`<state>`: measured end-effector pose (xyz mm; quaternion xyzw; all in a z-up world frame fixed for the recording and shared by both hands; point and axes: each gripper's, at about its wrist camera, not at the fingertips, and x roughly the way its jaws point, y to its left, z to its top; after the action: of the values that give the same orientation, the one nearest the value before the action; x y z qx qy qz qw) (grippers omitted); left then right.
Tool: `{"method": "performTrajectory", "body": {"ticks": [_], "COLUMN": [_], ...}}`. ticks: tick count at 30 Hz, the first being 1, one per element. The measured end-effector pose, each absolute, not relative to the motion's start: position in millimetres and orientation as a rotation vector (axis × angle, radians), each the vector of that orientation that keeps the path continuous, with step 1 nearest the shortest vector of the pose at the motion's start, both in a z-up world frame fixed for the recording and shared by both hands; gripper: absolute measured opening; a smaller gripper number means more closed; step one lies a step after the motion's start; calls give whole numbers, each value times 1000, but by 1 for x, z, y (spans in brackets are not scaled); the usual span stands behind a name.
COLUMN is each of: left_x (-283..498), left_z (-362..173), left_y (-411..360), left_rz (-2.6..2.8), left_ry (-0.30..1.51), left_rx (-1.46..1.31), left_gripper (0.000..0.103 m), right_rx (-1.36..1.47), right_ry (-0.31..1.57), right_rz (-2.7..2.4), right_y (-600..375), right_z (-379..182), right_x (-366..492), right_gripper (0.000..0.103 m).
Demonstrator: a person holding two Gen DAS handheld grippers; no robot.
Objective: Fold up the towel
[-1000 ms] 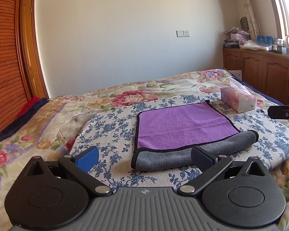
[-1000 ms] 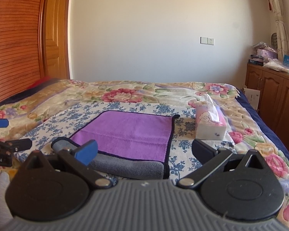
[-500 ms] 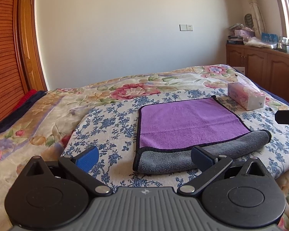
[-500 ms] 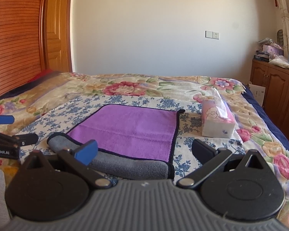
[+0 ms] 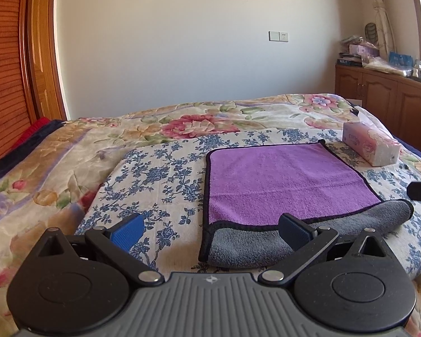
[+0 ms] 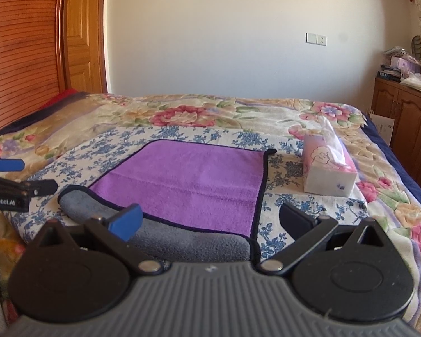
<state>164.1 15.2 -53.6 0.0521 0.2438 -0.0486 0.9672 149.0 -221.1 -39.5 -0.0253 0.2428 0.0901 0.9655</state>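
purple towel (image 5: 283,179) lies flat on the bed (image 5: 160,168), grey near edge rolled over. left gripper (image 5: 210,229) and right gripper (image 6: 210,221) hover before it, fingers spread wide, holding nothing.

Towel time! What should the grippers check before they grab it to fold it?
1. Left gripper open: ok, jaws spread wide, nothing between them.
2. Right gripper open: ok, also empty.
3. Towel flat: not ok, the near edge is rolled over, grey side up.
4. Near corners reachable: ok, each gripper faces one end of the grey roll.
5. Tissue box out of the way: ok, beside the towel on the bed, not touching it.
6. Fingers touching the towel: cannot tell.
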Motion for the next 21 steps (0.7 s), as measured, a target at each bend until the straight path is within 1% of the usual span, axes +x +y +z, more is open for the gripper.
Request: {"method": "performTrajectory", "body": {"ticks": [5, 7, 9, 12, 13, 15, 16, 18, 19, 21], "left_x": [178, 183, 188, 194, 195, 198, 199, 202, 203, 206], "left_z": [-58, -59, -60, -62, -63, -64, -65, -66, -67, -69], "left_y": [19, 21, 24, 26, 27, 27, 27, 26, 26, 26], "left_rz": [-111, -118, -134, -148, -154, -170, -175, -186, -191, -202], "left_ry": [499, 510, 523, 541, 546, 554, 558, 564, 568, 579], "left_rx": [91, 76, 61, 53, 48, 40, 40, 43, 44, 41], "left_gripper": [103, 101, 94, 85, 84, 76, 74, 64, 62, 51], "right_rx": [-50, -47, -42, -39, -40, -37, -33, -29, -27, -17], "right_ry": [520, 533, 546, 567, 573, 585, 591, 599, 603, 614], "right_rz": [194, 197, 200, 207, 208, 208, 209, 208, 207, 204], "right_y": [-221, -222, -222, -223, -222, -223, -224, -225, -226, -227], "right_z": [-46, -48, -50, -54, -55, -57, -58, -59, -60, -61], "right_x": [158, 162, 166, 171, 173, 176, 178, 181, 182, 184], "right_gripper": [103, 103, 103, 103, 103, 103, 103, 103, 103, 103]}}
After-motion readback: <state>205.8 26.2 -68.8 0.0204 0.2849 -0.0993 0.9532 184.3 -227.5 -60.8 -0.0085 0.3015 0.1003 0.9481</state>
